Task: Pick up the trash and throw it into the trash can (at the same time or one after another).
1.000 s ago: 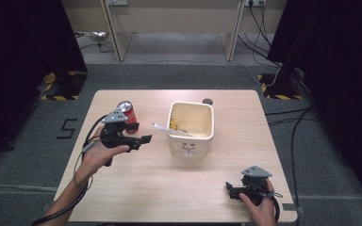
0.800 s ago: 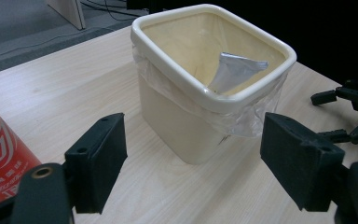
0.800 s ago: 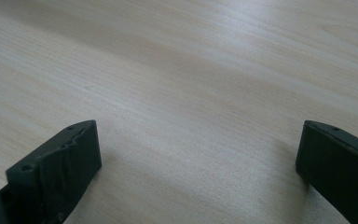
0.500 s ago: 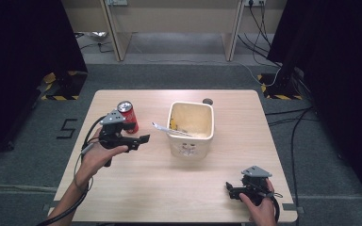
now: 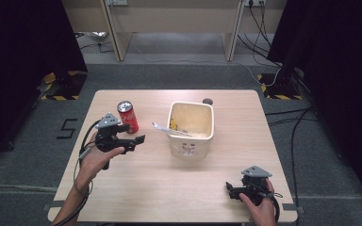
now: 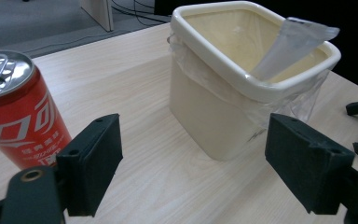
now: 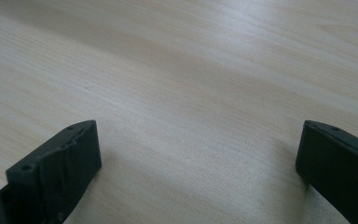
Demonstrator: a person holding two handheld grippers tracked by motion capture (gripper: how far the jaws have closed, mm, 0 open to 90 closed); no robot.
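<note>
Forearms come in from the near edge of the surface (image 5: pixel 169 188), and we hold a gripper in each hand. Toward the left edge, our left gripper (image 5: pixel 134 140) hovers just in front of the red can (image 5: pixel 128 116), which stands upright in the far left part of the surface. Its jaws have just been opening and now stand wide, with nothing between them. In the left gripper view the can (image 6: pixel 18 121) sits behind the left jaw, which hides its lower right part; the picture's left edge cuts off its side, and the print on it is too small for us to read.

Near the middle stands the cream bin (image 5: pixel 191 128), lined with a clear bag. A pale wrapper (image 5: pixel 169 129) leans over its left rim, half inside; what else lies at the bottom we cannot make out. In the left gripper view the bin (image 6: pixel 214 107) fills the gap between the jaws but stands well beyond them, and the right jaw covers part of the bag. A small dark round thing (image 5: pixel 208 100) sits by the far edge behind the bin, too small to identify.

At the near right corner, our right gripper (image 5: pixel 230 189) rests low over bare wood, partly hidden by the hand. Its jaws stand wide apart, holding nothing, well away from the can.
</note>
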